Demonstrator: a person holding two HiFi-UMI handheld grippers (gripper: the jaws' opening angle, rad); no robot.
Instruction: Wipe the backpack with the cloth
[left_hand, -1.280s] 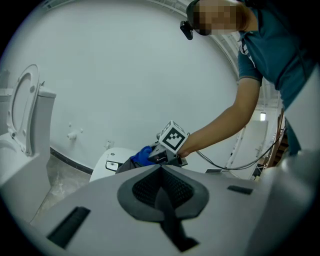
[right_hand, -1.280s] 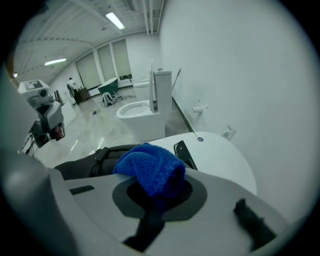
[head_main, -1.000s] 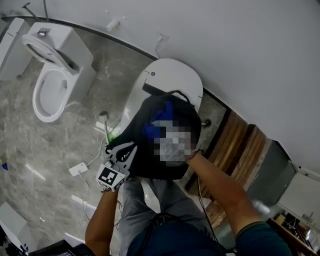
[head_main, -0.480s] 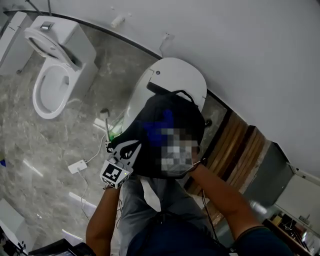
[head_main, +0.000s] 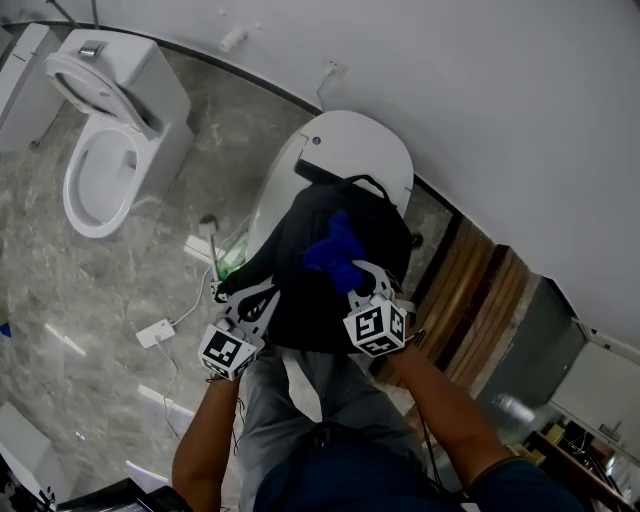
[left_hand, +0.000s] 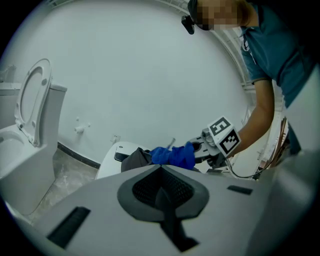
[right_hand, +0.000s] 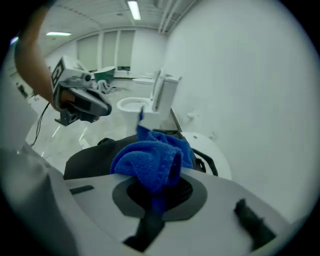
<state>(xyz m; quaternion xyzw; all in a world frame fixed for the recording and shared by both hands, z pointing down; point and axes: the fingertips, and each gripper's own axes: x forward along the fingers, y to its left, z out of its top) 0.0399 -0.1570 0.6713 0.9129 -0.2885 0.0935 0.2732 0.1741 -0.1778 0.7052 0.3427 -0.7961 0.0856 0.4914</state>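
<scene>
A black backpack (head_main: 296, 290) lies on a white rounded fixture (head_main: 352, 150) by the wall. My right gripper (head_main: 350, 270) hangs over the backpack's upper right part, shut on a bunched blue cloth (head_main: 333, 248) that rests on the fabric. In the right gripper view the cloth (right_hand: 150, 160) bulges out of the closed jaws, with the backpack (right_hand: 92, 156) behind it. My left gripper (head_main: 254, 298) sits at the backpack's lower left edge, jaws closed on the fabric there. From the left gripper view I see the cloth (left_hand: 172, 155) and the right gripper (left_hand: 210, 148) across the backpack (left_hand: 132, 160).
A white toilet (head_main: 100, 150) with its lid up stands at the far left on the grey marble floor. A white box with a cable (head_main: 157, 335) lies on the floor left of the backpack. Wooden planks (head_main: 470, 290) run along the right. The wall is close behind the fixture.
The right gripper and the blue cloth, earlier hidden over the backpack's middle, now show plainly on its upper right. The left gripper has stayed at the lower left edge.
</scene>
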